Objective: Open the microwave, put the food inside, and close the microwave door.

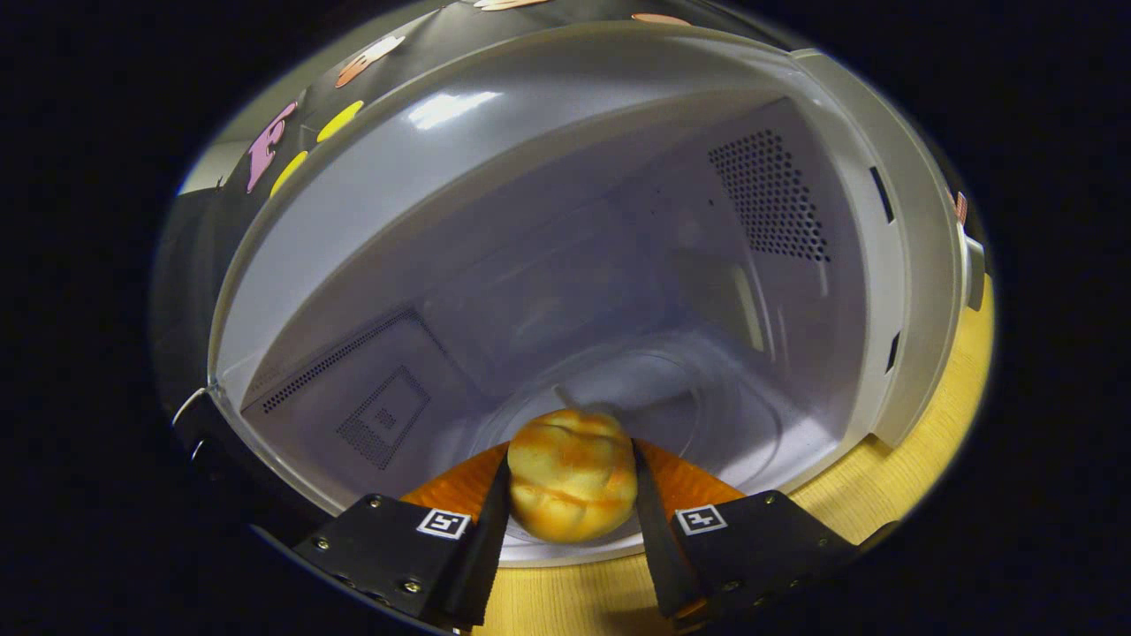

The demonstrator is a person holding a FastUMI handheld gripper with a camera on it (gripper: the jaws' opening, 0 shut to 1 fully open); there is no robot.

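bun (573,475) between tool (571,495) fingers — microwave (495,115) beyond

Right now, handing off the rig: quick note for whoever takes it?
Gripper: shut on the bun, both fingers pressing its sides.
Microwave: door open, cavity facing the gripper, glass turntable inside, bare.
Bun: held at the cavity mouth, over the front edge of the turntable, not yet set down.
Done: door opened, bun picked up and brought to the opening.
Left: move the bun further in, lower it onto the turntable, open the fingers, pull back, close the door.
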